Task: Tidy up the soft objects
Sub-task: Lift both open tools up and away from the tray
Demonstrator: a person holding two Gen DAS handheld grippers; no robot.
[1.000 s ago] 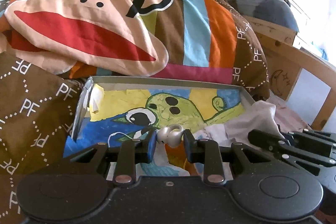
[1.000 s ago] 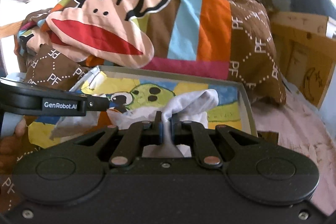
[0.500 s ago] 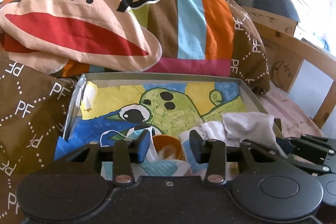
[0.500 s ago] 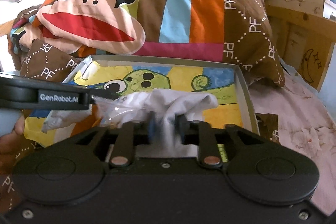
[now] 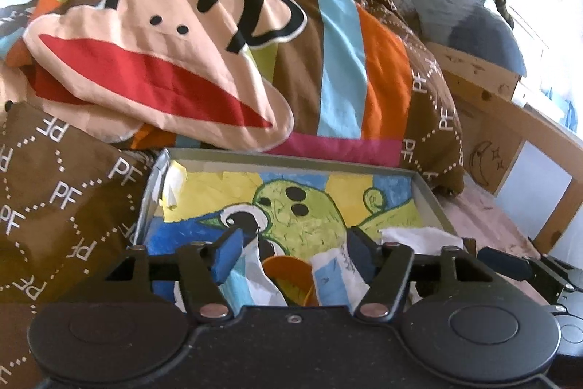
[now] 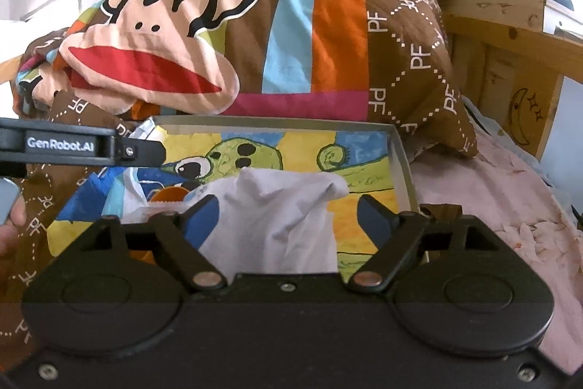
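white cloth [image 6: 288, 206] is being left slumped in the shallow tray [image 6: 400, 155], just in front of the right gripper [image 6: 288, 217], whose jaws have just been opening and are now standing wide, with the cloth between them but no longer pinched. the left gripper [image 5: 291, 250] has likewise just been opening; its pads are standing apart over an orange piece [image 5: 288, 272] and a pale blue-and-white cloth [image 5: 335, 279] lying in the tray's near end, and nothing is being gripped. the release is judged to be the step in hand, and it is being done well if both tools are being drawn straight back and a little up, so that no fold is being snagged on a pad and dragged out over the tray wall. the cloth's peak is standing loose and could be toppling toward the near edge. in the right wrist view the left tool's arm and a bit of the hand [image 6: 11, 217] holding it are being shown, and the cloth's whole heap. in the left wrist view the orange piece is being seen plainly, and the tray's left wall [image 5: 153, 192] with peeling paper.
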